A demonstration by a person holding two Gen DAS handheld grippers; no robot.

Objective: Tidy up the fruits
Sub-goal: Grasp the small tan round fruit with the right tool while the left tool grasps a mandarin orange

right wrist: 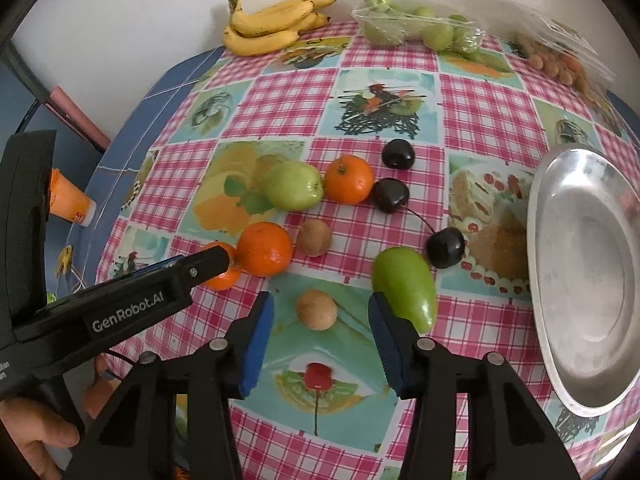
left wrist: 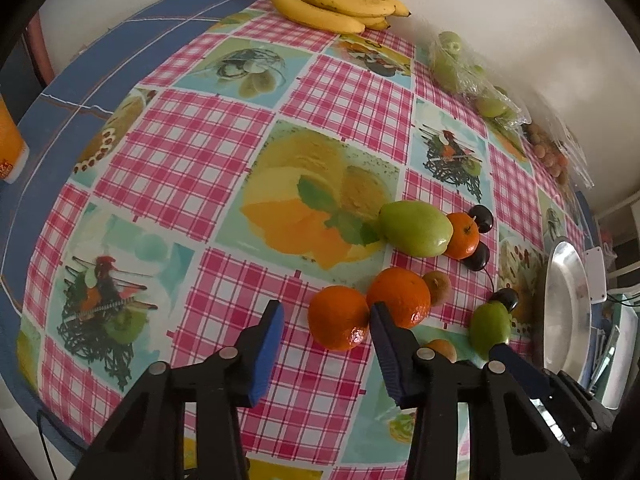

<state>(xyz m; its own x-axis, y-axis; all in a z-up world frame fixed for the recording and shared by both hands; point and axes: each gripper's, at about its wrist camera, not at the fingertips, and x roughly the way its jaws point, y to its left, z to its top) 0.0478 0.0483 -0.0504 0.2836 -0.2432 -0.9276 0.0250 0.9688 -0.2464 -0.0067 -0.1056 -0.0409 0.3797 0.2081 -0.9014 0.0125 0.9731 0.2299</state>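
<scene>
- Looking through the left wrist view, the left hand-held gripper [left wrist: 326, 354] points down at the table [left wrist: 200, 152] with its jaws partly apart and nothing pressed between the pads; one orange [left wrist: 340, 318] lies just ahead, touching the right pad's tip, and a second orange [left wrist: 400, 298] sits against it.
- Judging from this view, sorting has barely begun: the metal tray [left wrist: 570, 304] at the right edge looks bare, while a green fruit [left wrist: 416, 228], a small orange [left wrist: 464, 236] and dark cherries [left wrist: 482, 218] lie loose nearby.
- In the right wrist view, the right hand-held gripper [right wrist: 318, 346] is likewise partly apart and holds nothing; a small brown fruit [right wrist: 316, 309] lies between and just ahead of the fingers, and a green pear-like fruit [right wrist: 406, 288] touches the right pad.
- The tray here shows no fruit, so every loose piece is left to place.
- The table wears a pink checked cloth with fruit pictures; bananas [right wrist: 272, 24], bagged green fruit [right wrist: 416, 26] and a packet of small brown fruit [right wrist: 560, 62] line the far edge by a white wall.
</scene>
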